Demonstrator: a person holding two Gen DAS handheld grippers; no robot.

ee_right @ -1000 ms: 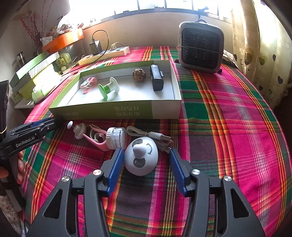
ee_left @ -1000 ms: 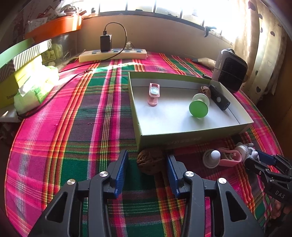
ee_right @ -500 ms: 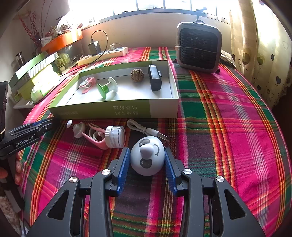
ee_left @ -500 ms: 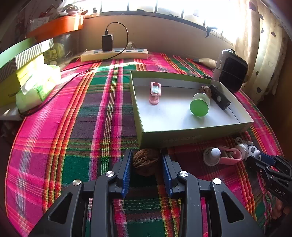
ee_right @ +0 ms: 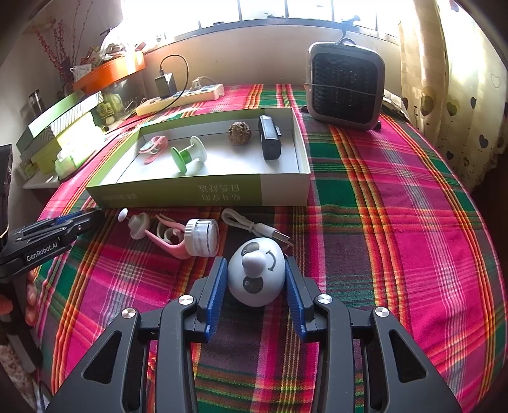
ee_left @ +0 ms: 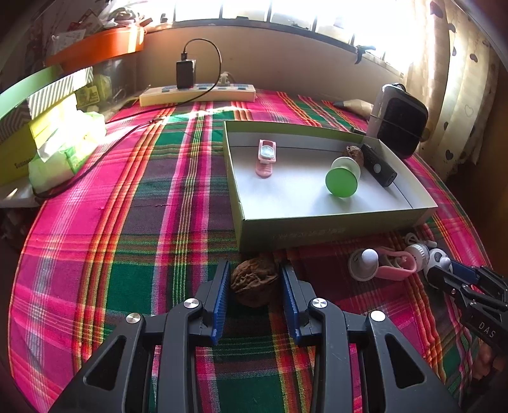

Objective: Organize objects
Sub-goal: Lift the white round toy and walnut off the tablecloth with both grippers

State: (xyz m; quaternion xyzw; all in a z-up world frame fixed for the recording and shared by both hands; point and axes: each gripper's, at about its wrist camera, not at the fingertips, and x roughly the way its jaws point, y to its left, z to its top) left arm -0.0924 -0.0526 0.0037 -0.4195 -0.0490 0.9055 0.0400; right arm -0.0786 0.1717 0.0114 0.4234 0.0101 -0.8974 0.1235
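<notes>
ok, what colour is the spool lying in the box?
Green flange and core, white far flange: the spool in the box shows best in the right wrist view.

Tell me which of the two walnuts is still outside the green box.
The walnut on the plaid cloth just in front of the green box, between the left gripper pads. The other walnut lies inside the box beside the black device.

Barred window (ee_right: 285, 9) along far wall, strong daylight; heart-print curtain (ee_right: 451, 95) at right; counter under plaid cloth (ee_right: 397, 206); orange shelf (ee_left: 98, 47) far left.
</notes>
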